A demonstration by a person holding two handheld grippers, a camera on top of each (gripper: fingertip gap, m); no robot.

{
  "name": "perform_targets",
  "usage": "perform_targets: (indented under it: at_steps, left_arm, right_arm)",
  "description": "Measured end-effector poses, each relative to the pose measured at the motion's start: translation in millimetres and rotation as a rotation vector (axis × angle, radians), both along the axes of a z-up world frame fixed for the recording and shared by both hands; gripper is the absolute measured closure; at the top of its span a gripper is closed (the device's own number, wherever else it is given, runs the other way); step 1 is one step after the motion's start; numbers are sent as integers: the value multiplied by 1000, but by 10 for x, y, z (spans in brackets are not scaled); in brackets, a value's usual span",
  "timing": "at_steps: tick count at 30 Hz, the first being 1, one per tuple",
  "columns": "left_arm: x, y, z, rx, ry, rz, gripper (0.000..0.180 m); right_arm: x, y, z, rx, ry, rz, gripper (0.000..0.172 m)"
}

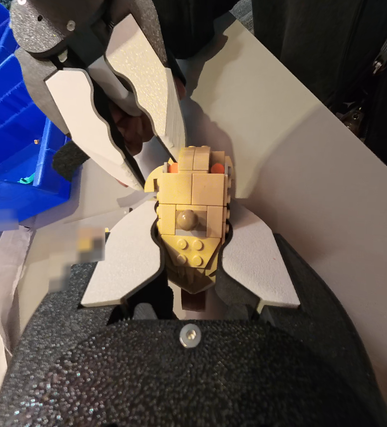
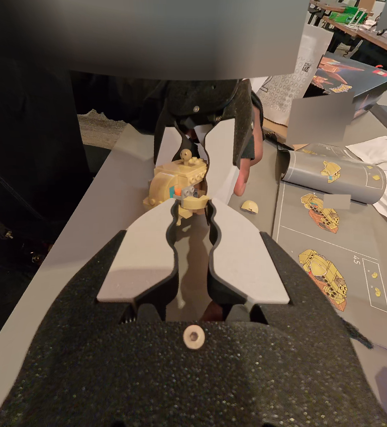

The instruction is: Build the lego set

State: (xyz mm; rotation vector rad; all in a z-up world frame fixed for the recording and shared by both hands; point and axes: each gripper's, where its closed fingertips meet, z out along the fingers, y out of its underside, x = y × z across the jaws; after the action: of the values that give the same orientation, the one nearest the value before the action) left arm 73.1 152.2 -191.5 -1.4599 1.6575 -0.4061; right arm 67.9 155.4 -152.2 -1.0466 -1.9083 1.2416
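My left gripper (image 1: 192, 208) is shut on a tan brick model (image 1: 191, 189) with a ball knob and two orange studs, and holds it above the grey table (image 1: 303, 184). My right gripper (image 1: 159, 171) comes in from the upper left, its tips at the model's left side. In the right wrist view my right gripper (image 2: 192, 204) is shut on a tan curved piece (image 2: 195, 201) that sits on a grey bracket at the model's (image 2: 164, 182) near side. The left gripper (image 2: 195, 154) holds the model from behind.
Blue bins (image 1: 14, 138) stand to the left. An open instruction booklet (image 2: 326, 242), a loose tan dome piece (image 2: 249, 206), a dark box (image 2: 354, 80) and white paper bags (image 2: 377, 152) lie on the table to the right. The table edge (image 2: 72, 219) runs on the left. The tips of both grippers are at nearly the same place.
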Motion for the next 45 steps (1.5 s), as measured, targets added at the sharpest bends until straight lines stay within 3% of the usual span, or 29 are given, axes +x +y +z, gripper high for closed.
perform_targets:
  at_steps: [45]
  left_arm:
    - [-54,53,19,-19,-22,35,132]
  right_arm:
    - [-57,81,2,84,20,-76,153]
